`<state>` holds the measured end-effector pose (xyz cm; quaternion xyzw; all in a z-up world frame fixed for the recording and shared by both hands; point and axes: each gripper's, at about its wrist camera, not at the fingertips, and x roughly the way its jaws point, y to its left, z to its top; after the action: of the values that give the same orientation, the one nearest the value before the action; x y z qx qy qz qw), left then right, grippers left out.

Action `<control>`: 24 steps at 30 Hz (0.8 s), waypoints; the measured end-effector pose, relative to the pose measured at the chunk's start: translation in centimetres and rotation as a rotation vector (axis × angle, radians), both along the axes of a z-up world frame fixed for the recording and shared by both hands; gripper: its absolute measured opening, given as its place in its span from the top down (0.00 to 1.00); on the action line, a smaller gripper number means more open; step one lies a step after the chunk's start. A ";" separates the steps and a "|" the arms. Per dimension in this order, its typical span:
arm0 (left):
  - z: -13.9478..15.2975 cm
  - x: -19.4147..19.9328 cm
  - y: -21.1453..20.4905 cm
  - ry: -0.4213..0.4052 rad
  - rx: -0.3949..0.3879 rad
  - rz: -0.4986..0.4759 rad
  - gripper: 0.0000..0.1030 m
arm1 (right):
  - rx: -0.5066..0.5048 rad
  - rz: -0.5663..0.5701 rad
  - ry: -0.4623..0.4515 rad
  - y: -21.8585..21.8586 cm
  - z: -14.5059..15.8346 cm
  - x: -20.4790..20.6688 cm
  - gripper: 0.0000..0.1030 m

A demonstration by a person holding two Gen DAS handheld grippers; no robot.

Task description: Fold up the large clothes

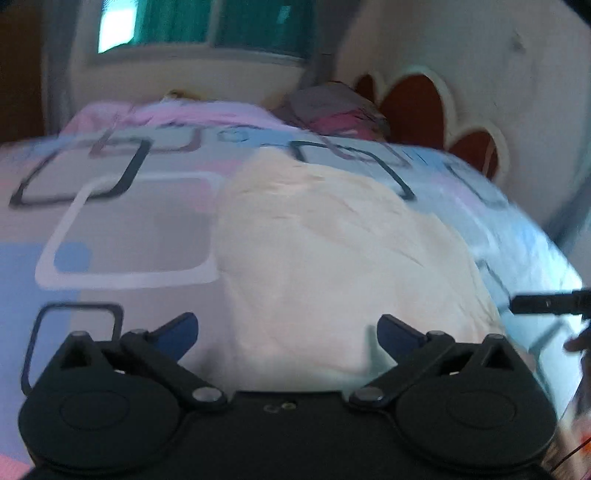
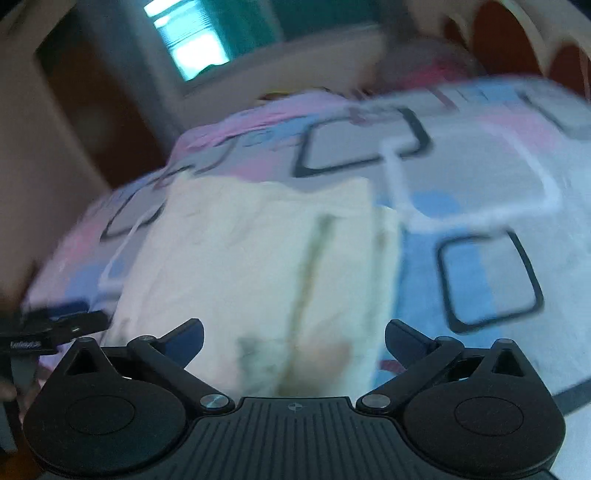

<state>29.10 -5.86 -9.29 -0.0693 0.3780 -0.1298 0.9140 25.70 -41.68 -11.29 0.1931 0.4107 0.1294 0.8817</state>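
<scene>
Both views blurred. Your left gripper [image 1: 287, 334] has its jaws spread wide with nothing between the blue fingertips [image 1: 181, 332]; it hangs above the near end of the cream garment [image 1: 332, 251]. Your right gripper [image 2: 294, 338] is likewise wide apart and empty, over the same garment [image 2: 258, 258]. The garment lies folded into a long bundle on the patterned bedspread [image 1: 129, 229], running away from you toward the far side of the bed. Only the right wrist view shows a dark lengthwise crease or seam [image 2: 310, 266] down the cloth, and your left gripper's tip at its left edge [image 2: 55, 328]. Only the left wrist view shows the red-and-cream headboard [image 1: 417, 107] clearly, a grey-and-pink pillow [image 1: 332, 107] beside it, and your right gripper's tip poking in from the right [image 1: 546, 302]. A window with green curtains [image 1: 207, 26] shows in both.
</scene>
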 end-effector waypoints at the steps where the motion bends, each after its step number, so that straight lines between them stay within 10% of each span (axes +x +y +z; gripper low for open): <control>1: -0.5 0.6 1.0 0.025 -0.046 0.026 0.00 | 0.066 -0.030 0.017 -1.3 -0.8 0.8 0.00; 9: -5.5 3.1 4.9 0.223 -0.413 0.057 0.02 | 0.313 -0.009 0.109 -3.8 -6.3 4.1 0.00; 24: -7.7 4.2 4.7 0.285 -0.480 0.044 0.02 | 0.426 0.167 0.101 -2.0 -9.4 6.1 0.00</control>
<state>33.30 -1.14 -16.97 -0.3094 0.4595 -0.1845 0.8118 31.77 -43.73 -20.72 0.3465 0.4321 0.2756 0.7857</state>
